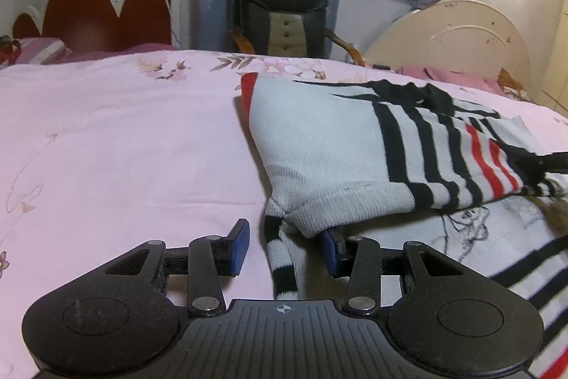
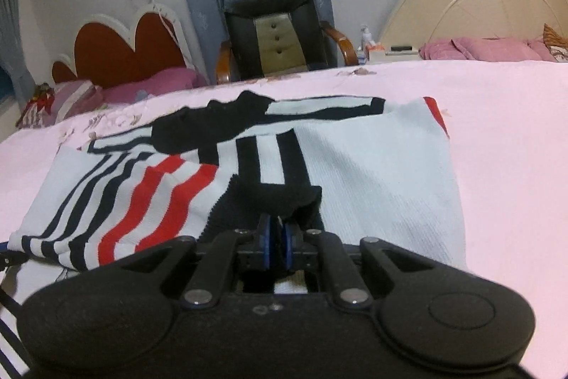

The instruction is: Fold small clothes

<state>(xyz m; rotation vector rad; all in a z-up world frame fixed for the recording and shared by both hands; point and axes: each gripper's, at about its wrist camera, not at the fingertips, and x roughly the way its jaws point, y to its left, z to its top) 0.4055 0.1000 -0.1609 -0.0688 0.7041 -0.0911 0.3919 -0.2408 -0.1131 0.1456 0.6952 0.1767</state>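
A small white knit sweater (image 1: 319, 144) with black and red stripes lies partly folded on the pink bed cover (image 1: 124, 148). My left gripper (image 1: 284, 247) is open, and a striped cuff (image 1: 284, 261) of the sweater hangs between its blue pads without being clamped. In the right wrist view the sweater (image 2: 372, 166) spreads ahead, and my right gripper (image 2: 277, 237) is shut on its black hem (image 2: 269, 198), holding a folded layer over the body.
A black office chair (image 1: 284, 16) stands behind the bed. A red heart-shaped headboard (image 1: 106, 9) is at the back left and a cream headboard (image 1: 454, 34) at the back right. Pink pillows (image 2: 486, 49) lie at the far right.
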